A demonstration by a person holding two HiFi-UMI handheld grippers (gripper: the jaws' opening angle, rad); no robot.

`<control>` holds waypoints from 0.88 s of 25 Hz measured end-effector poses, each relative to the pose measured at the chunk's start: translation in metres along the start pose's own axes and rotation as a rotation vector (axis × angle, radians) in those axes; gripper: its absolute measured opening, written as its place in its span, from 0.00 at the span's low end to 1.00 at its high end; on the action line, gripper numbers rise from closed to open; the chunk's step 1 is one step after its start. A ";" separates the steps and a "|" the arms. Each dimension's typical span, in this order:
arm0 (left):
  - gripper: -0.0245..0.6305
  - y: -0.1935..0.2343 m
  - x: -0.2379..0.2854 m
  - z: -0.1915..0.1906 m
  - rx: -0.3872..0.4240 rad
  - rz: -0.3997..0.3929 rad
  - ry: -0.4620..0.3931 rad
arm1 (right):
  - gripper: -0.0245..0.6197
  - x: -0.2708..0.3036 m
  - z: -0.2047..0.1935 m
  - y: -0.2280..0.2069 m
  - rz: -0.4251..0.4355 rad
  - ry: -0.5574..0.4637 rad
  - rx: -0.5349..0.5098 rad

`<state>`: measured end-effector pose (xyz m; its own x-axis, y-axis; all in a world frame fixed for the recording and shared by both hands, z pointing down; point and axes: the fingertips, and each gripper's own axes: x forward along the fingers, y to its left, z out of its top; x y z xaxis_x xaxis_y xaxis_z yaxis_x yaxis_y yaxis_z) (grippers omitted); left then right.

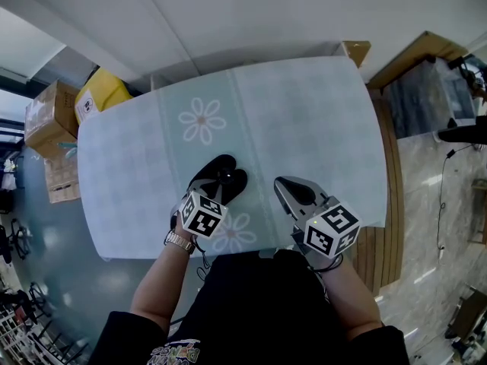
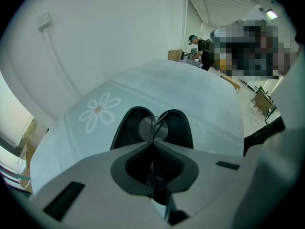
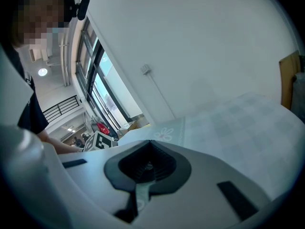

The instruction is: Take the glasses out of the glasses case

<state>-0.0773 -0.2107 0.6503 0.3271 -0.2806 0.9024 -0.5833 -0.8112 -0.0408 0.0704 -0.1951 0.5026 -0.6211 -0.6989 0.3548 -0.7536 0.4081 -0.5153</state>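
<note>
While the glasses case (image 1: 221, 179) lies open on the pale checked cloth of the counter (image 1: 304, 112), its two black halves spread side by side like wings, the left tongs (image 2: 152, 141) reach in over its near edge and are pressed together on the glasses (image 2: 147, 127). A thin edge of the glasses runs between the jaws, and one round lens shows just past the tips, above the seam between the case's halves. Whether the glasses touch the case's lining cannot be told. The right tongs (image 1: 281, 184) hang to the right of the case, apart from it, pressed together with nothing between them. One printed flower (image 1: 202, 120) lies on the cloth beyond the case, and another (image 1: 232, 234) lies on the near side of it.
</note>
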 end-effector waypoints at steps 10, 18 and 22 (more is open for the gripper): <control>0.08 0.000 -0.027 0.005 -0.075 0.089 -0.059 | 0.07 -0.023 0.005 0.007 0.032 -0.026 -0.018; 0.08 -0.005 -0.059 0.009 -0.135 0.182 -0.122 | 0.07 -0.044 0.007 0.013 0.073 -0.036 -0.030; 0.08 -0.011 -0.077 0.006 -0.177 0.223 -0.159 | 0.07 -0.053 0.009 0.022 0.106 -0.040 -0.054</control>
<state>-0.0915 -0.1833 0.5787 0.2811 -0.5290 0.8007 -0.7690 -0.6233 -0.1418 0.0881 -0.1546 0.4652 -0.6896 -0.6727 0.2682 -0.6952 0.5112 -0.5054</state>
